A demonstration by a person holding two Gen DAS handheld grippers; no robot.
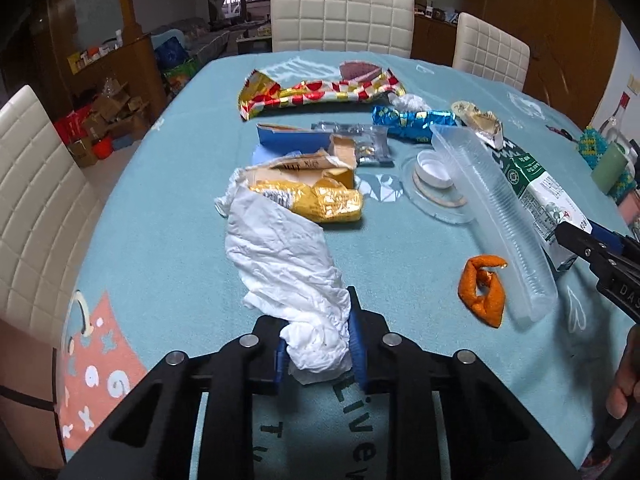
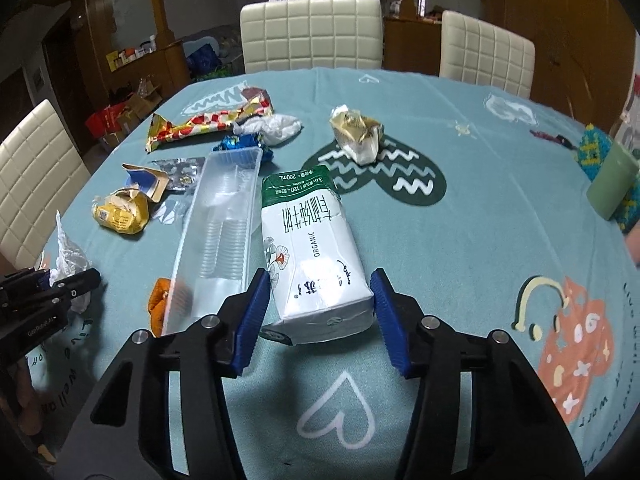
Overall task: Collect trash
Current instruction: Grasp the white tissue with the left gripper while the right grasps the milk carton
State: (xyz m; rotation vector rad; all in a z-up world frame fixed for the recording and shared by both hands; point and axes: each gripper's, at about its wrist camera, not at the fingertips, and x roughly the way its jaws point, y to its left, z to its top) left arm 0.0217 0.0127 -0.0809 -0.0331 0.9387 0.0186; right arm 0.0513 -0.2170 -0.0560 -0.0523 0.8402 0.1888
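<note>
Here, left tongs (image 1: 318,354) pinch the white bag (image 1: 280,248); right tongs (image 2: 316,316) straddle the milk carton (image 2: 308,248), unclenched.

- Left tool (image 1: 318,350) points steeply down at the worktop (image 1: 160,240), its blue pads (image 1: 357,350) pinched on the near end of a crumpled white plastic bag (image 1: 288,252)
- Right tool (image 2: 318,320) also tilts downward, its blue pads (image 2: 252,320) standing on either side of the near end of a milk carton (image 2: 312,248), the left pad at the carton's edge, the right one just beside it
- A hand (image 1: 624,380) shows at the right edge of the left wrist view, gripping the right tool's handle
</note>
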